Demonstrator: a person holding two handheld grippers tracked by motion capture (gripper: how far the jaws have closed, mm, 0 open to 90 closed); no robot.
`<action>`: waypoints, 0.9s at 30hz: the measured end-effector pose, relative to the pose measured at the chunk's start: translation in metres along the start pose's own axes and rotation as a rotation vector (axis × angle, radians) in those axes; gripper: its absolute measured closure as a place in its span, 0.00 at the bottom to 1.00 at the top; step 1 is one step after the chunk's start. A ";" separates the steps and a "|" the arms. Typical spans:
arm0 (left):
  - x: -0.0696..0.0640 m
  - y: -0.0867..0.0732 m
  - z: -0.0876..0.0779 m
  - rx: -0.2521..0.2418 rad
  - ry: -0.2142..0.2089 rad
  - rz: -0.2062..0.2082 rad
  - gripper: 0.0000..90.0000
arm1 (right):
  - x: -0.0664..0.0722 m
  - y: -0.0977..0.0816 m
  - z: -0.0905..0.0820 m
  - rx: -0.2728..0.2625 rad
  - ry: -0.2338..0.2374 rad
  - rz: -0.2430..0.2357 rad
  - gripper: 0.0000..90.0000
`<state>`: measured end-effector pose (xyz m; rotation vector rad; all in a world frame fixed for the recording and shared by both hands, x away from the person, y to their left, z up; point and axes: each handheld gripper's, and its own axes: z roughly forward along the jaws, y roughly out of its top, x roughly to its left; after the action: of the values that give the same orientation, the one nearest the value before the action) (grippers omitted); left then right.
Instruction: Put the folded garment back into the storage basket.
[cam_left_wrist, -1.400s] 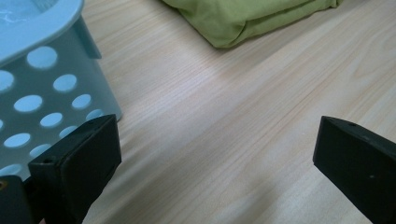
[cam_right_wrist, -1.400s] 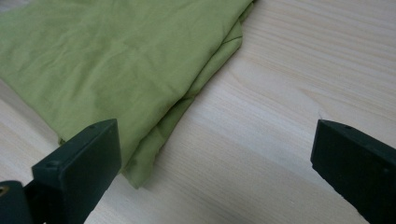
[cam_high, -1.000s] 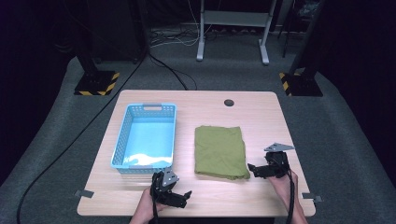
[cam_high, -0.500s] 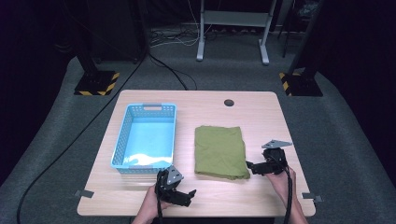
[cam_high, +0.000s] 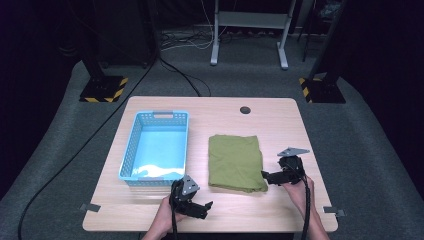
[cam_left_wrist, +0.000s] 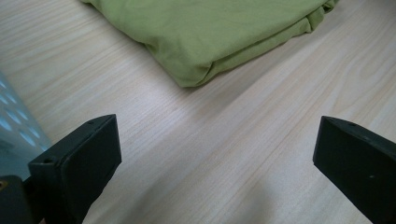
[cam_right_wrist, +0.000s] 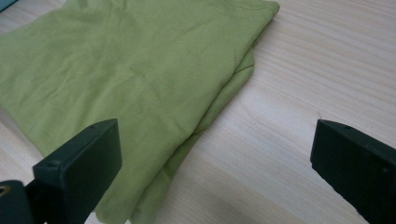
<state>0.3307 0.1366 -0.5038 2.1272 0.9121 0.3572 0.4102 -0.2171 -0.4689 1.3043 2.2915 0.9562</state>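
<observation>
A folded green cloth (cam_high: 235, 161) lies flat on the wooden table (cam_high: 270, 122), right of a light blue plastic basket (cam_high: 157, 145). My left gripper (cam_high: 204, 208) is low near the front edge, just in front of the basket's near corner, jaws open and pointing right toward the cloth's near corner (cam_left_wrist: 196, 77). My right gripper (cam_high: 266, 176) sits at the cloth's right edge near its front corner, open with nothing between the jaws. In the right gripper view the cloth (cam_right_wrist: 130, 88) spreads ahead and left, its folded edge running between the jaws.
The basket's pale wall (cam_left_wrist: 14, 135) shows at the left of the left gripper view. A dark round grommet (cam_high: 245, 109) sits at the table's back. Black stands with striped bases (cam_high: 102, 88) and cables are on the floor behind.
The left gripper has shifted slightly right and forward along the front edge. The right gripper has edged left, closer to the cloth's right side. Cloth and basket have not moved.
</observation>
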 end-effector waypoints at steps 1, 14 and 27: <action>0.000 0.001 0.000 0.001 0.002 0.000 0.01 | 0.000 0.000 0.000 0.000 0.001 0.001 0.01; -0.005 0.009 0.005 -0.007 -0.013 0.011 0.01 | 0.000 0.007 0.004 0.003 0.004 -0.007 0.02; -0.010 0.017 0.015 -0.016 -0.031 0.006 0.01 | -0.002 0.011 0.006 0.007 0.007 -0.007 0.02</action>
<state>0.3401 0.1139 -0.5000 2.1157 0.8827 0.3330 0.4217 -0.2123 -0.4656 1.2963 2.3055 0.9531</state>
